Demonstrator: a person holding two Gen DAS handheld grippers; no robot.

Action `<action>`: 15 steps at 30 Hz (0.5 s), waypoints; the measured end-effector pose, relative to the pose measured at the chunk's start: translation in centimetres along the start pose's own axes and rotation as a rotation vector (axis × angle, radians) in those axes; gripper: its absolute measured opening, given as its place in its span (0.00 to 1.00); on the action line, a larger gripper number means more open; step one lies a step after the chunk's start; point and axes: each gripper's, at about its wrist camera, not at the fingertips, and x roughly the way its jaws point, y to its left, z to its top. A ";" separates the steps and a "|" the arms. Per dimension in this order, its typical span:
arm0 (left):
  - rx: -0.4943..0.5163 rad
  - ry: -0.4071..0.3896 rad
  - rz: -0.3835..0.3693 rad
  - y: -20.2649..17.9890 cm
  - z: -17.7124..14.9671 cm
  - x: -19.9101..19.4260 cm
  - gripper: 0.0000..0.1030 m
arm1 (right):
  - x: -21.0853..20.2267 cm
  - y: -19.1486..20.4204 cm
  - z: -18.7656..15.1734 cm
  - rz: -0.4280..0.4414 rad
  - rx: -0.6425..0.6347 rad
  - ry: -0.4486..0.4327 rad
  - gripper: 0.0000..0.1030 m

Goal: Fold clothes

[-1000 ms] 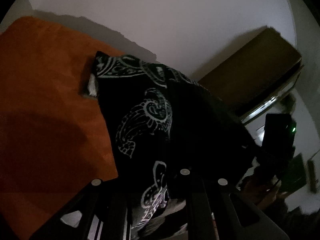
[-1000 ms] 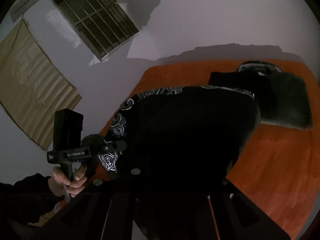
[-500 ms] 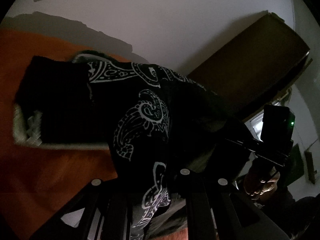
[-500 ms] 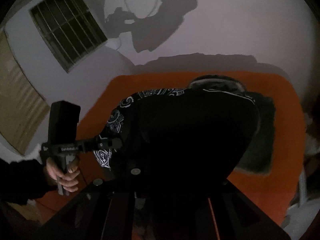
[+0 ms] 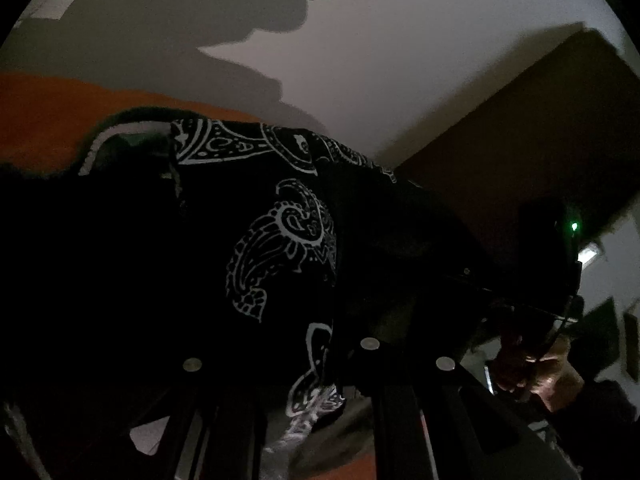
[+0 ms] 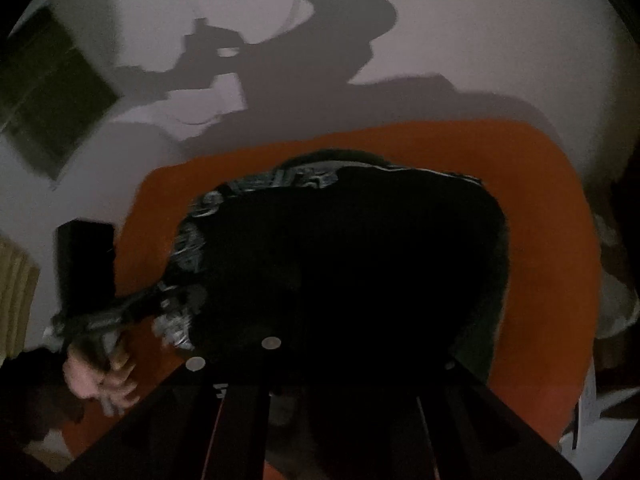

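A black garment [image 5: 288,240] with a white paisley print hangs stretched between my two grippers over an orange bed cover [image 5: 48,116]. My left gripper [image 5: 316,364] is shut on one end of it. In the right wrist view the same garment [image 6: 352,272] fills the middle, and my right gripper [image 6: 276,360] is shut on its other end, the fingertips hidden by cloth. A dark pile of folded clothes [image 5: 92,208] lies just under and behind the garment at the left. One hand [image 5: 536,376] holds the right gripper and another hand [image 6: 96,380] holds the left one.
The orange cover [image 6: 540,240] runs around the garment up to a pale wall. A brown cupboard [image 5: 540,140] stands at the right. A dark window [image 6: 52,92] and a curtain [image 6: 16,292] are at the left. Pale items [image 6: 616,280] lie at the bed's right edge.
Both grippers have swept across the bed and down with the garment still held. The dark pile, off to the side earlier, now sits directly behind and beneath the hanging cloth.
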 end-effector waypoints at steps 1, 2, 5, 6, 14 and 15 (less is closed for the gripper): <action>-0.005 0.013 0.022 0.3 0.7 1.2 0.10 | 1.1 -0.7 0.6 -0.024 0.021 0.015 0.09; -0.012 0.027 0.048 0.6 1.4 2.5 0.11 | 2.1 -1.3 1.2 -0.054 0.041 0.024 0.09; -0.052 0.083 0.114 1.5 2.9 5.7 0.12 | 4.8 -2.7 2.5 -0.156 0.089 0.056 0.20; -0.081 0.114 0.129 2.0 3.4 6.8 0.13 | 5.5 -3.4 2.7 -0.182 0.126 0.079 0.28; -0.228 0.102 0.139 5.6 2.8 1.3 0.31 | -2.6 -10.6 -3.2 -0.177 0.560 -0.094 0.59; -0.227 0.092 0.160 5.8 1.6 -0.5 0.32 | -3.9 -10.9 -4.8 -0.139 0.578 -0.119 0.59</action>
